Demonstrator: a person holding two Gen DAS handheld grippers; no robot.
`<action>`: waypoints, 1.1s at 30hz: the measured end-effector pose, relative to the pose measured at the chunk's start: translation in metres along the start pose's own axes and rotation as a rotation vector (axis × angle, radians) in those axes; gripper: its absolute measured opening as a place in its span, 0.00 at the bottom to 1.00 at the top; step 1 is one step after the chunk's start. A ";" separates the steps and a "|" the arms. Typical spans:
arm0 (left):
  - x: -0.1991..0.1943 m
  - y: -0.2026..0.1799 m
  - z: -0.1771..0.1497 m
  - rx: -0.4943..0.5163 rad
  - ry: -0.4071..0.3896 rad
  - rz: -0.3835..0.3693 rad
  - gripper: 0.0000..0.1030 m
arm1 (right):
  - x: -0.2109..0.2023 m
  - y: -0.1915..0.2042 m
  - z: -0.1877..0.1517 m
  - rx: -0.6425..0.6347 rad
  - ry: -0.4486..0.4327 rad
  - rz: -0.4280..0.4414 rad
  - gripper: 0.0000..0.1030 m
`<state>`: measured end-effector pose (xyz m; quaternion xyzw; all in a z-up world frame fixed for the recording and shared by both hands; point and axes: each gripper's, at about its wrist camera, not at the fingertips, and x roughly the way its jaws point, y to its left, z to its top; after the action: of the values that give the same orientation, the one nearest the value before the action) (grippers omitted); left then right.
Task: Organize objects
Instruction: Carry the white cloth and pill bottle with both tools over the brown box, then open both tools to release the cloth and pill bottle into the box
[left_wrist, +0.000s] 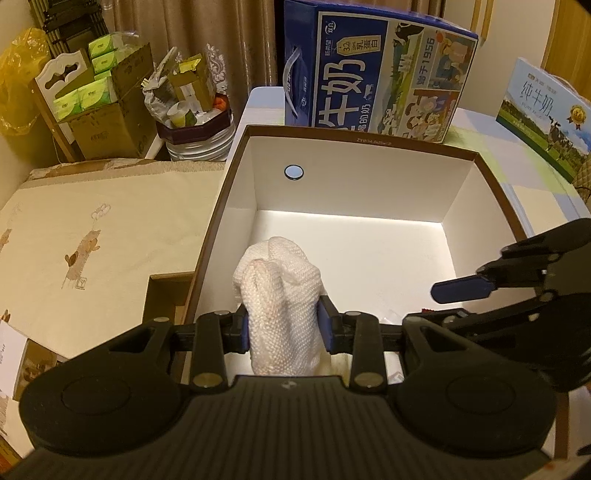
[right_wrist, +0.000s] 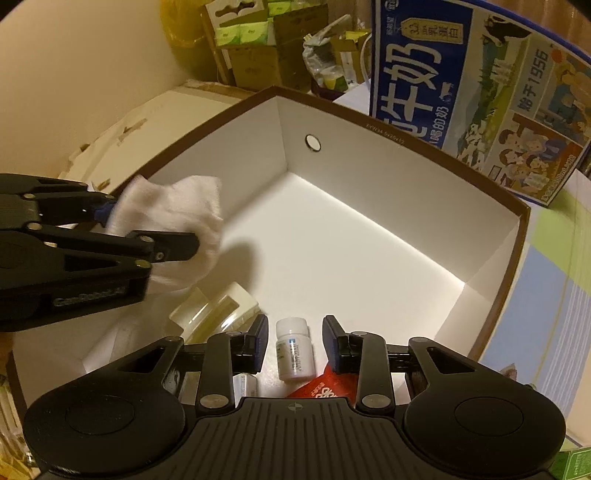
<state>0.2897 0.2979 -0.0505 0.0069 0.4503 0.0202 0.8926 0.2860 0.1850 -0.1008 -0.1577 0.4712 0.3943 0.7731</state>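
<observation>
The left gripper (left_wrist: 284, 326) is clenched on a white knitted cloth (left_wrist: 282, 291), holding it over the near-left corner of the open box (left_wrist: 369, 142). The right gripper (right_wrist: 294, 345) hangs released, with the small white bottle (right_wrist: 293, 349) lying untouched between its jaws on the box floor. Let go carelessly and the cloth could drape over the box's rim or bury the bottle.

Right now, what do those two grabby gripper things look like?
Both look alike. The left gripper and the right gripper are black plastic, each with two fingers tipped with dark blue pads. Small round silver bolts dot the linkages, two big round discs flank a ribbed black base, and faint grey lettering runs along the left gripper's side. No cables or sleeves show.
</observation>
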 end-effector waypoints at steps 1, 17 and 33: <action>0.002 -0.001 0.001 0.006 -0.002 0.003 0.30 | -0.002 0.000 0.000 0.002 -0.004 0.000 0.29; -0.025 0.000 0.001 -0.022 -0.020 -0.005 0.62 | -0.049 -0.002 -0.009 0.039 -0.082 0.044 0.41; -0.081 -0.011 -0.022 -0.076 -0.012 -0.018 0.76 | -0.101 0.006 -0.040 0.074 -0.138 0.081 0.52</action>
<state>0.2244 0.2829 0.0009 -0.0310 0.4439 0.0294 0.8951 0.2322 0.1179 -0.0338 -0.0822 0.4369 0.4176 0.7924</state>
